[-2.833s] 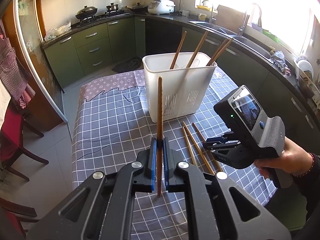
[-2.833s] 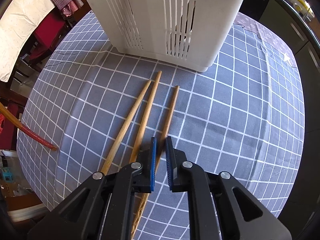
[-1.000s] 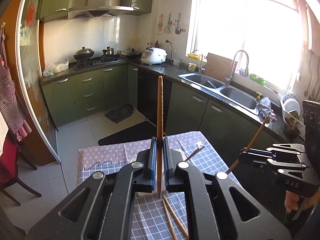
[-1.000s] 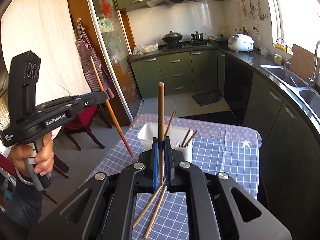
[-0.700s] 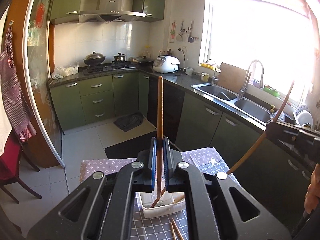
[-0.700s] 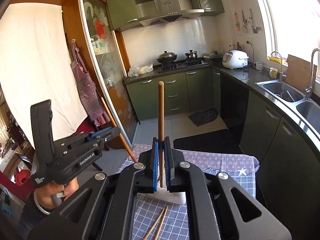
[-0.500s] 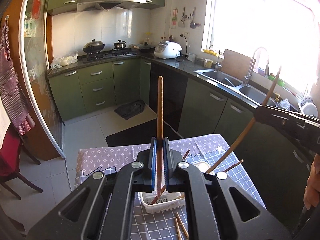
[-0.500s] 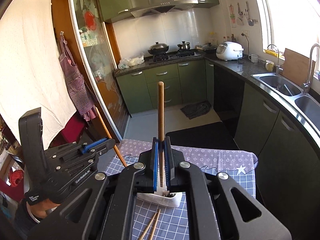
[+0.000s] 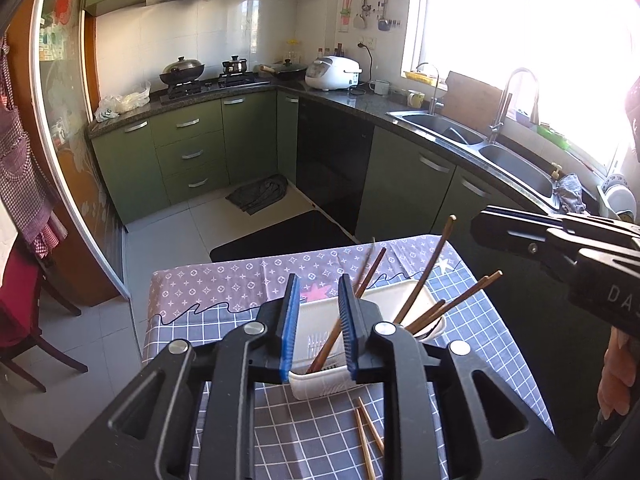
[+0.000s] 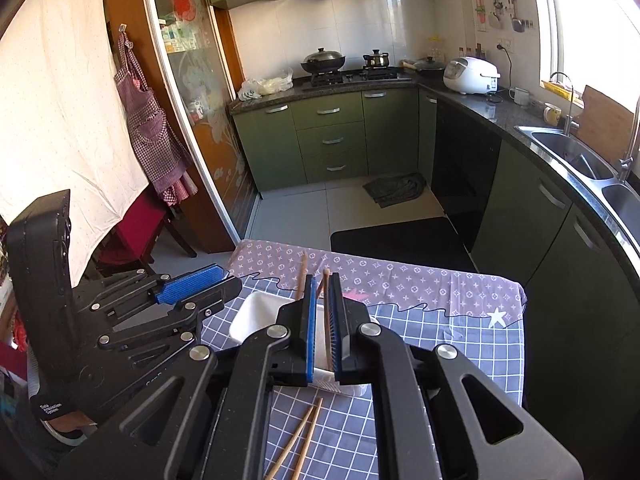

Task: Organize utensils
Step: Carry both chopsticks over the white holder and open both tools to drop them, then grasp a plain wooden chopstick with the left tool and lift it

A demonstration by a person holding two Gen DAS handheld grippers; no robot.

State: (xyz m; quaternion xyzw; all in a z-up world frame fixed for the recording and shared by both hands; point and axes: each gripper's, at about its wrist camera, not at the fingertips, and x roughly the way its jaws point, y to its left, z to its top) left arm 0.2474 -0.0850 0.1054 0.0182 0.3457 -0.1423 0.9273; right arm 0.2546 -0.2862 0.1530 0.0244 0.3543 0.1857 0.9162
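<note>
A white slotted utensil basket point(image 9: 430, 322) stands on the checked tablecloth and holds several wooden chopsticks point(image 9: 426, 276). My left gripper point(image 9: 318, 328) hangs above the basket, open and empty. My right gripper point(image 10: 324, 330) is above the basket point(image 10: 252, 316) too, its jaws slightly apart with a chopstick point(image 10: 327, 308) standing loose between them. The right gripper's body shows at the right of the left wrist view point(image 9: 560, 248), and the left gripper shows at the left of the right wrist view point(image 10: 188, 284). Two chopsticks point(image 9: 366, 436) lie on the cloth in front of the basket, also in the right wrist view point(image 10: 300, 444).
The table point(image 9: 208, 320) has a grey checked cloth over a purple patterned one. Green kitchen cabinets point(image 9: 192, 152), a stove with pots and a sink point(image 9: 512, 164) lie beyond. A red chair point(image 9: 20, 304) stands left of the table.
Both grippers came down over the basket and opened. The left gripper's chopstick dropped into the basket, and the right gripper's chopstick slid down between its loosened jaws.
</note>
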